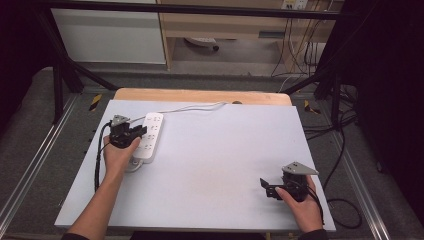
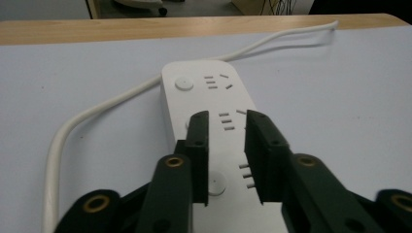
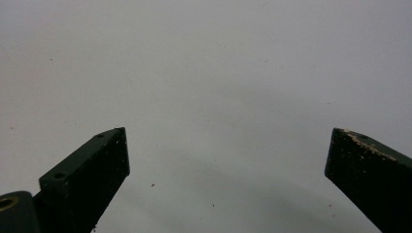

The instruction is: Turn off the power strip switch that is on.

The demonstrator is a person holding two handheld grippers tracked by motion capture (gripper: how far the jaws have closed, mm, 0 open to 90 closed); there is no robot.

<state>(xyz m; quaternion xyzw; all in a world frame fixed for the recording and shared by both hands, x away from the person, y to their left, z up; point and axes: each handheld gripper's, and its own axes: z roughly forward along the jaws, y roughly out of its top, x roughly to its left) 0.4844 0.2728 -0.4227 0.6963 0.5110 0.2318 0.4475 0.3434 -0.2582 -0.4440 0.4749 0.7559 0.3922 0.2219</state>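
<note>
A white power strip (image 1: 151, 136) lies on the pale mat, its long side running away from me, with its white cable (image 1: 190, 107) curving off toward the table's back edge. My left gripper (image 1: 141, 132) hovers over the strip's near half. In the left gripper view the jaws of the left gripper (image 2: 227, 116) stand a narrow gap apart above the power strip (image 2: 204, 87), holding nothing; a round button and socket slots show between and beyond them. My right gripper (image 1: 265, 188) rests at the front right of the mat. In its own view the right gripper (image 3: 228, 133) stands wide open over bare mat.
The grey-white mat (image 1: 215, 160) covers a wooden table whose edge (image 1: 200, 95) shows at the back. Black frame bars and loose cables (image 1: 340, 150) run along the floor at the right. The strip's cable (image 2: 97, 111) loops at the left of the strip.
</note>
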